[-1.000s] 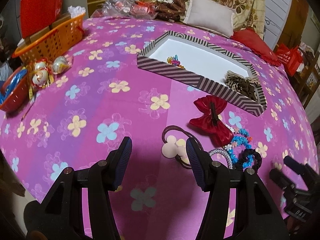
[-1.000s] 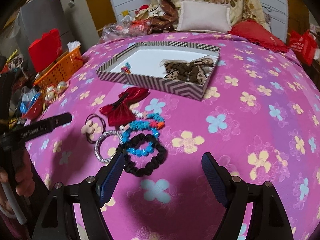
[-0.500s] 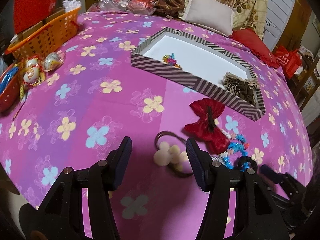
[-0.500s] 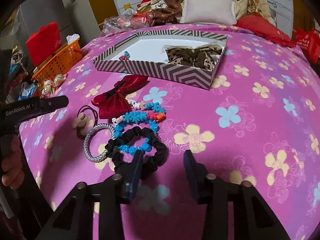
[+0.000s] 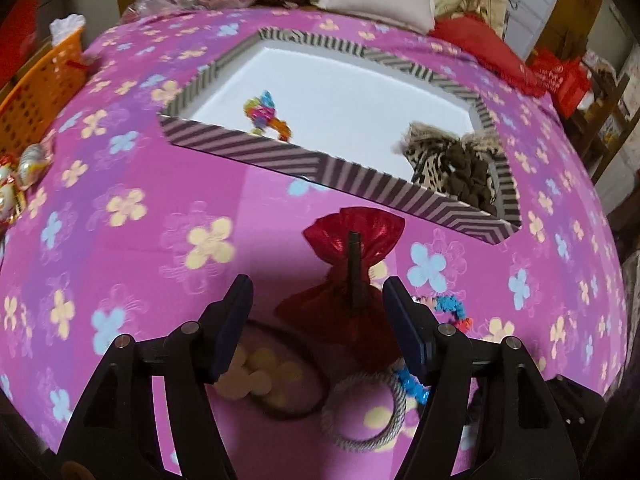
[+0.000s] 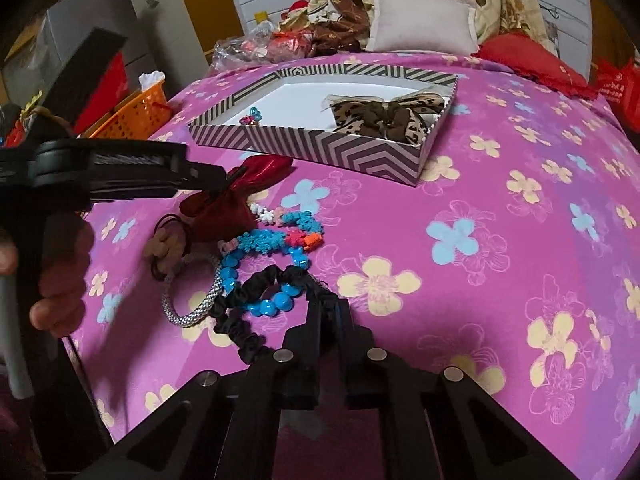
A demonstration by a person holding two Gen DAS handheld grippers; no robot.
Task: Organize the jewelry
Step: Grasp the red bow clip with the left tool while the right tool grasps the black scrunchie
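Note:
A striped box (image 5: 276, 156) (image 6: 320, 148) on the pink flowered bedspread holds a leopard bow (image 5: 452, 164) (image 6: 384, 114) and a small coloured trinket (image 5: 264, 114). My left gripper (image 5: 316, 300) is open, its jaws on either side of a red bow (image 5: 348, 280) (image 6: 236, 196). My right gripper (image 6: 326, 300) is shut on a black scrunchie (image 6: 248, 320). Beside it lie blue beads (image 6: 264, 304), a fuzzy blue bracelet (image 6: 280, 236), a silver rope bangle (image 6: 192, 304) (image 5: 372, 412) and a beige mouse-shaped hair tie (image 5: 260, 376).
An orange basket (image 5: 36, 92) (image 6: 140, 108) stands at the left edge of the bed. Pillows (image 6: 424, 20) and clutter lie at the back. Wrapped sweets (image 5: 20, 176) sit at the far left. The left gripper's body (image 6: 100, 172) reaches in from the left in the right wrist view.
My left gripper moved forward and right, from the mouse hair tie to around the red bow. My right gripper closed from wide open onto the black scrunchie.

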